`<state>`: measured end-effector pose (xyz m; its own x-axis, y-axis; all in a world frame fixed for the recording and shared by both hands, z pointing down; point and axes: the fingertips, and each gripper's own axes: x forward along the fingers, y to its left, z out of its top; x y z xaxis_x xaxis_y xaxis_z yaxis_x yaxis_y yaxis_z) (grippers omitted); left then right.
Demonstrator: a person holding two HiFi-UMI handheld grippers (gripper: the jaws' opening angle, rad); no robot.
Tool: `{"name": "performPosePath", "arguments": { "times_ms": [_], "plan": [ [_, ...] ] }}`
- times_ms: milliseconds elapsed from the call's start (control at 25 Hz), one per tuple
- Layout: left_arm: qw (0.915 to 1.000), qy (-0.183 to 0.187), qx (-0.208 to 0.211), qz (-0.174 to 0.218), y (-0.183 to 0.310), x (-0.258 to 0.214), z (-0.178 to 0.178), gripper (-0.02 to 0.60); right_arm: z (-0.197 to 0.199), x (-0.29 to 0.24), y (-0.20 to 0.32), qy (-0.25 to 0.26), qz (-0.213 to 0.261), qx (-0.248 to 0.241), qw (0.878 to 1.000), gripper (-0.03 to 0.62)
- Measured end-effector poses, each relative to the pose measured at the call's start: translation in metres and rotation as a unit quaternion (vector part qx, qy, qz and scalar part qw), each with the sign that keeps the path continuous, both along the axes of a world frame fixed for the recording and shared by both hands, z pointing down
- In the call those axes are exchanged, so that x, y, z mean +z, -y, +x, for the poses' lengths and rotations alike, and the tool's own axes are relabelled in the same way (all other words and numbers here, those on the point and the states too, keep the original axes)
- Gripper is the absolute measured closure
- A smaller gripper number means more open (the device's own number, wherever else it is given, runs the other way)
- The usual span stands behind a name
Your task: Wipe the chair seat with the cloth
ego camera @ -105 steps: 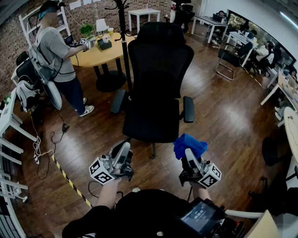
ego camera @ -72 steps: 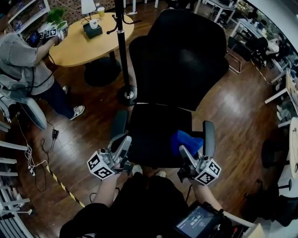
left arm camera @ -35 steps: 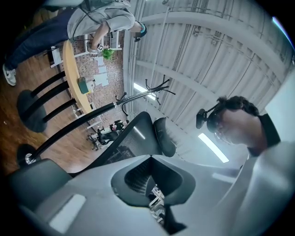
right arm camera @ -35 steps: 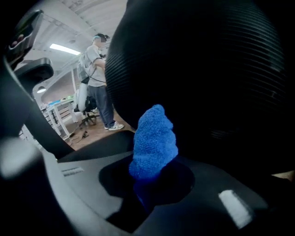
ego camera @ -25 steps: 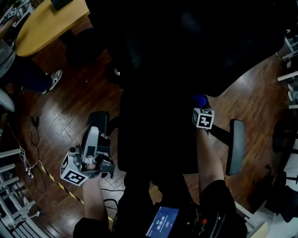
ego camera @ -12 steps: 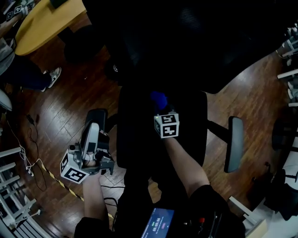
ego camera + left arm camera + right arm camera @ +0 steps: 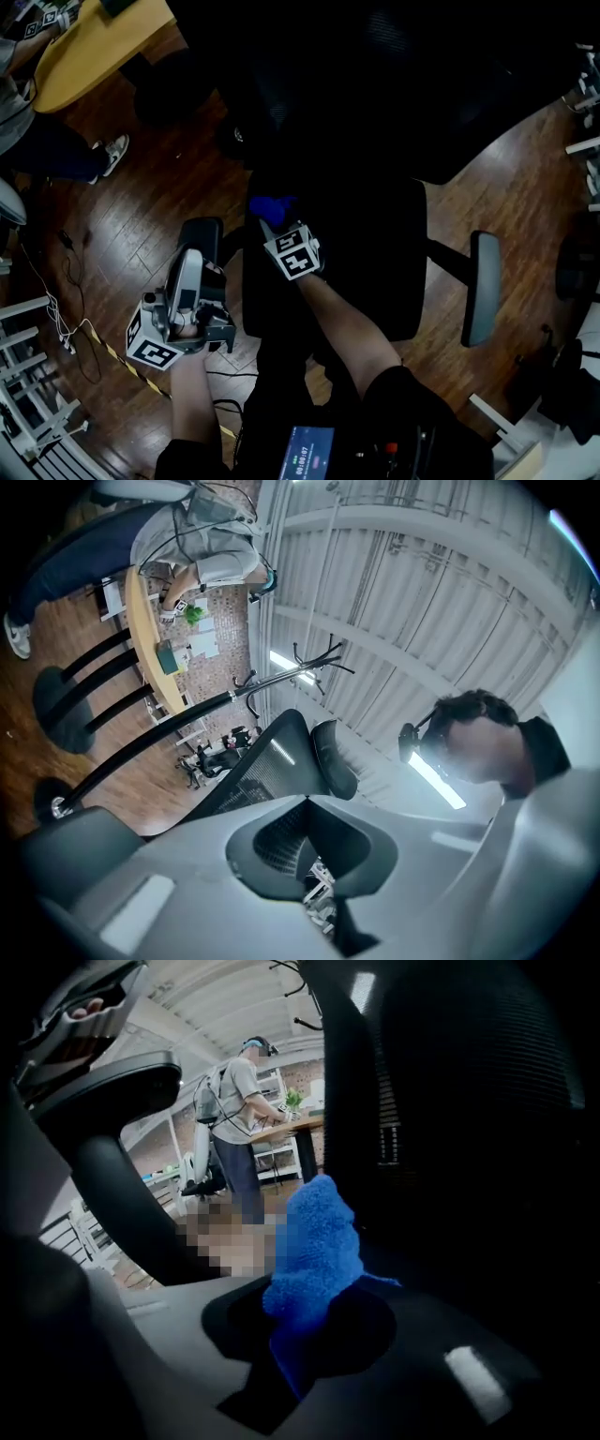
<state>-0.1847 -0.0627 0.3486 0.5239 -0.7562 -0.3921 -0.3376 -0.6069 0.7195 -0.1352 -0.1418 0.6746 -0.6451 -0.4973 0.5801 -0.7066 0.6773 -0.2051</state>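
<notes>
Right gripper (image 7: 274, 223) clamping blue cloth (image 7: 314, 1251) over chair seat (image 7: 375, 272); seat dark, contact unclear; left gripper (image 7: 307, 803) idling, jaws closed, empty.

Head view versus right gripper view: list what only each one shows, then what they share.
Only the head view: the left gripper off the seat's left edge, the right armrest and the striped tape on the floor. Only the right gripper view: its jaws shut on a fold of the blue cloth, seen close up, and the upper body of a standing person. Both: the cloth, the right gripper, the black chair and the wooden table.
</notes>
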Motion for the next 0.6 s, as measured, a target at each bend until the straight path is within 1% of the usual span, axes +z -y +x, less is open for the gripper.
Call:
{"name": "performPosePath", "arguments": {
  "times_ms": [120, 240, 320, 440, 520, 600],
  "plan": [
    [1.0, 0.003, -0.002, -0.008, 0.001, 0.003, -0.001, 0.591, 0.062, 0.013, 0.008, -0.022, -0.01, 0.056, 0.998, 0.513],
    [1.0, -0.003, -0.002, -0.009, 0.001, 0.002, -0.002, 0.591, 0.15, 0.021, 0.011, -0.056, -0.016, 0.118, 0.991, 0.514],
    [0.9999, -0.008, -0.005, -0.007, 0.0, 0.002, -0.004, 0.591, 0.218, 0.023, 0.009, -0.083, -0.019, 0.167, 0.982, 0.514],
    [0.9999, -0.013, -0.005, -0.005, -0.001, 0.002, -0.005, 0.591, 0.315, 0.016, -0.002, -0.121, -0.015, 0.239, 0.963, 0.514],
    [0.9999, -0.011, -0.004, -0.006, -0.001, 0.002, -0.004, 0.591, 0.358, 0.007, -0.008, -0.134, -0.012, 0.272, 0.953, 0.514],
    [0.9999, -0.007, -0.005, -0.008, 0.0, 0.002, -0.004, 0.591, 0.377, 0.001, -0.01, -0.129, -0.011, 0.29, 0.948, 0.514]
  ]
}}
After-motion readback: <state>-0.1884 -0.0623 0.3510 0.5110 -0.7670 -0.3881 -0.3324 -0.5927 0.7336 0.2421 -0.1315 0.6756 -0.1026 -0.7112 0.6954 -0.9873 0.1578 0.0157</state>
